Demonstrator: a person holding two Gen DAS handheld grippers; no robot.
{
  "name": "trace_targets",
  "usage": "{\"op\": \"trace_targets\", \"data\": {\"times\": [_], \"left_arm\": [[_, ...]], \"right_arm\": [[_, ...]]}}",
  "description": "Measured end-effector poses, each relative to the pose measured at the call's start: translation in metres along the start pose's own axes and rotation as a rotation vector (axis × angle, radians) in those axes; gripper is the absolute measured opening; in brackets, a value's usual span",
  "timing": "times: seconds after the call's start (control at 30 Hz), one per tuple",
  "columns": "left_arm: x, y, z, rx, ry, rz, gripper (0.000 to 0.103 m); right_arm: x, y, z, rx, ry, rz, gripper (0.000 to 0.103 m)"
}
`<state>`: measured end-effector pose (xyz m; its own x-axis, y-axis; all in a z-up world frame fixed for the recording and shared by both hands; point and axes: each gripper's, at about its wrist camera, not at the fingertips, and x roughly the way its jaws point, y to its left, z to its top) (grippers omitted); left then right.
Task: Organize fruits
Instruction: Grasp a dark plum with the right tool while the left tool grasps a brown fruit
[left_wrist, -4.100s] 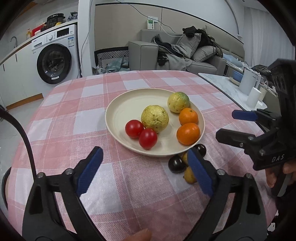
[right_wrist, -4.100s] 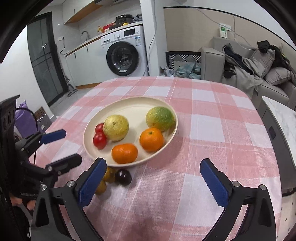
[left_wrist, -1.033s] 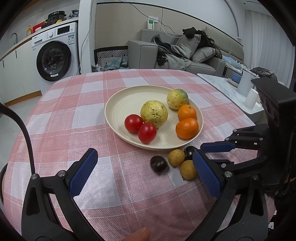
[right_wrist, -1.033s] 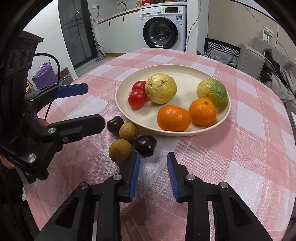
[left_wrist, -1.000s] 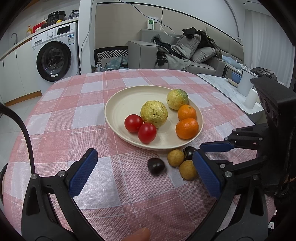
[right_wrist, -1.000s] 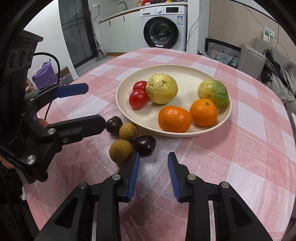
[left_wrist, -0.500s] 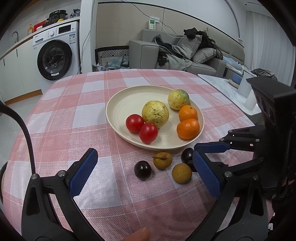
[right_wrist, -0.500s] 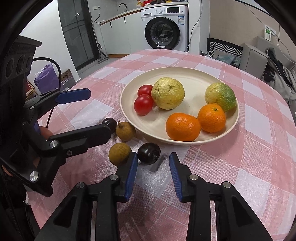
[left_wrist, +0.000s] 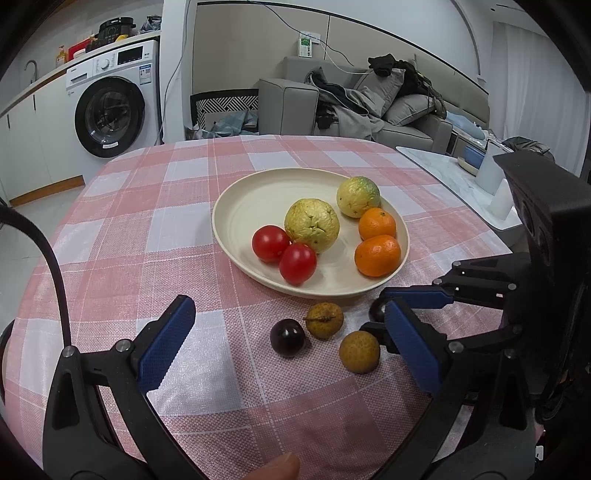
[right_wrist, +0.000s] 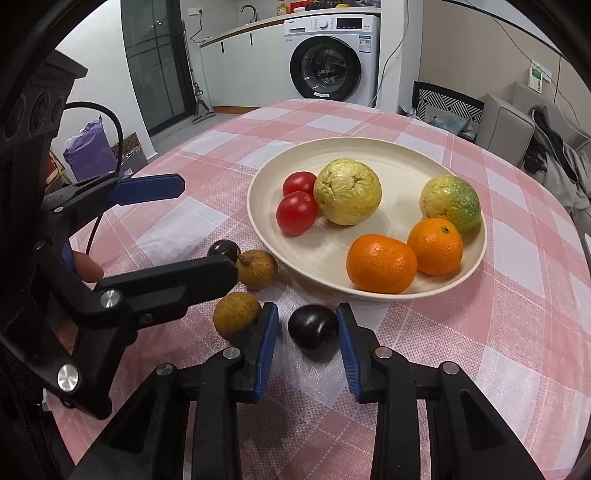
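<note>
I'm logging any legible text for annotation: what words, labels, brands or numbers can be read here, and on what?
None can be read.
Washing machine: panel lettering and sticker, too blurred.
Wall panel: green-and-white label, too small.
Right gripper and left gripper: no marking shows.

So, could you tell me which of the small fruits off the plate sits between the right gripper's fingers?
The dark plum nearest the right gripper; the other three lie farther left.

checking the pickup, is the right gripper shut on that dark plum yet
Not yet: the right gripper is open, with a gap showing between the dark plum and its left finger.
</note>
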<state>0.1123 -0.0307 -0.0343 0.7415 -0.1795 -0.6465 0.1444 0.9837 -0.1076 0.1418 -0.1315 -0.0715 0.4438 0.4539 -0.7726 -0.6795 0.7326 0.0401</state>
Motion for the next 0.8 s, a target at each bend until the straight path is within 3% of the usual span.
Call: {"op": "trace_targets", "data": {"times": [0.13,0.37,0.5,0.57,0.63,0.8], "left_arm": [[0.0,0.0,0.0,-0.001,0.002,0.001,0.102],[-0.002,-0.004,-0.001,0.012,-0.005,0.003,0.102],[-0.002,-0.019,-0.006,0.066,0.041,-0.048,0.102],[-0.001,-0.029,-0.008,0.098,0.066,-0.089,0.096],[0.0,-0.038,-0.01,0.125,0.094,-0.128,0.079],[0.008,-0.046,-0.015,0.143,0.151,-0.131,0.063]], "right_arm": [[-0.001,-0.003,-0.002,0.012,-0.007,-0.004,0.026],[-0.02,-0.008,-0.001,0.029,-0.058,0.018,0.026],[-0.044,-0.015,0.001,0.052,-0.116,0.021,0.026],[-0.054,-0.02,0.002,0.06,-0.138,0.015,0.026],[-0.06,-0.024,0.003,0.07,-0.153,0.011,0.026],[-0.062,-0.034,0.003,0.094,-0.153,0.004,0.026]]}}
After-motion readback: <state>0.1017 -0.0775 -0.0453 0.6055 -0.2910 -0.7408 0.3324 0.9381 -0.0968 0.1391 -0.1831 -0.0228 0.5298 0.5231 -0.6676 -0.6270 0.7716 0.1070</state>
